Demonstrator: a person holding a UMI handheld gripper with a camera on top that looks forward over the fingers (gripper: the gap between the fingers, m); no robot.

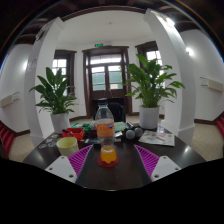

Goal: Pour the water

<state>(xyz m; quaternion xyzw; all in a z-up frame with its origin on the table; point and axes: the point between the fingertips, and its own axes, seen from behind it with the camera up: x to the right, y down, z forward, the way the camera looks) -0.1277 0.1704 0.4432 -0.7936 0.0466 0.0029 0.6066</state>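
Note:
A clear bottle [106, 135] stands upright on the dark round table [120, 178]. It has an orange band near the top and orange liquid at the bottom. Its base rests on a small red disc [108, 163]. My gripper [114, 152] is open, with the purple pads [80, 159] spread wide. The bottle stands between the fingertips with a clear gap on each side. Left of the bottle, beyond the left finger, sits a yellow cup [67, 146].
A red container [72, 132] and dark objects [130, 132] lie at the back of the table. Potted plants stand behind it at the left [52, 95] and right [152, 85]. A double door [105, 75] is in the far wall.

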